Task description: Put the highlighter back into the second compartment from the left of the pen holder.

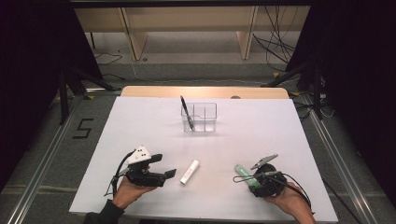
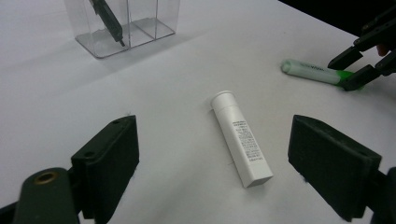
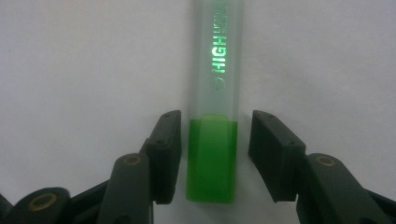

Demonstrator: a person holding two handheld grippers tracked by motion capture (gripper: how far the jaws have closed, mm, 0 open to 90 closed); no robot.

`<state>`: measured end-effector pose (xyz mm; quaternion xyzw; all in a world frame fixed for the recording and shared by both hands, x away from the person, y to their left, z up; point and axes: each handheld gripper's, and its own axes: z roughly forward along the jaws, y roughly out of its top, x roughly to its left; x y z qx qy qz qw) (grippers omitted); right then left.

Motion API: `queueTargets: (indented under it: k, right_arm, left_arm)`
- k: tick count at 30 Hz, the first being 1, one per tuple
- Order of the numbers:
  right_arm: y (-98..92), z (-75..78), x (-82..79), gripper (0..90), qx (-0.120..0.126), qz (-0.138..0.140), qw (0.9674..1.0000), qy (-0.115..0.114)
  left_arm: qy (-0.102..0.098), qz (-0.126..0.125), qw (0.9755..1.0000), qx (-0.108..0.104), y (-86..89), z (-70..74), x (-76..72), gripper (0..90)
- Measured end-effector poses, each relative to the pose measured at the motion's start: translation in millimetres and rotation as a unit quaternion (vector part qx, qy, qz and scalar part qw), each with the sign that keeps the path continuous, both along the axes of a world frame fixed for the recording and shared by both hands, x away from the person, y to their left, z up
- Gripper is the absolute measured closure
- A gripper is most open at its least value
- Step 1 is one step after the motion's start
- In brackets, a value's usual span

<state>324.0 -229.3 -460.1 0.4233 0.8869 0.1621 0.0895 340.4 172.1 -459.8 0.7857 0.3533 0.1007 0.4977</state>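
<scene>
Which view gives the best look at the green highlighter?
The right gripper view: the green highlighter runs up the middle, lettering legible, between the right claw pads with small gaps either side. The left gripper view shows it far off, whole but small. The high view shows a small green bar.

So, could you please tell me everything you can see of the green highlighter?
The highlighter is a flattish plastic marker with a pale, frosted-looking barrel printed with glowing green lettering and a bright green end. It lies flat on the white table, at the near right, right of the white tube. Its green end sits between the jaws of the right gripper, which flank it closely; a thin gap shows on each side, so the pads do not seem to press on it yet.
</scene>
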Motion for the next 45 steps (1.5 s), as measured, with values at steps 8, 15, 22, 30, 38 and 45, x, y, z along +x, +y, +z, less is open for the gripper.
queueTargets:
  k: [8,15,22,30,38,45]
  right_arm:
    - [1.8,0.5,-2.3,65.3,-0.001,-0.001,1.0,0.003]
    - [2.0,0.5,-2.5,66.9,0.0,-0.009,1.0,0.001]
    - [0.6,2.7,-2.8,67.2,0.005,-0.001,1.0,0.001]
    - [2.2,10.5,-4.4,67.3,0.019,0.002,0.9994,-0.027]
    - [15.9,22.1,-11.5,67.2,0.027,0.033,0.9944,-0.097]
    - [33.7,33.7,-22.0,67.2,0.032,0.073,0.982,-0.171]
  left_arm:
    - [-0.001,-0.002,1.0,0.001,-1.5,-0.4,-0.5,16.0]
    - [-0.002,-0.004,1.0,0.004,-1.7,-0.5,-1.0,16.1]
    - [-0.001,-0.002,1.0,0.005,-2.0,-0.7,-1.7,16.1]
    - [-0.001,-0.003,1.0,0.006,-2.2,-0.8,-1.8,16.1]
    - [-0.001,-0.003,1.0,0.009,-2.5,-1.1,-1.6,16.2]
    - [0.01,-0.006,0.9999,-0.004,-1.9,1.4,0.0,16.1]
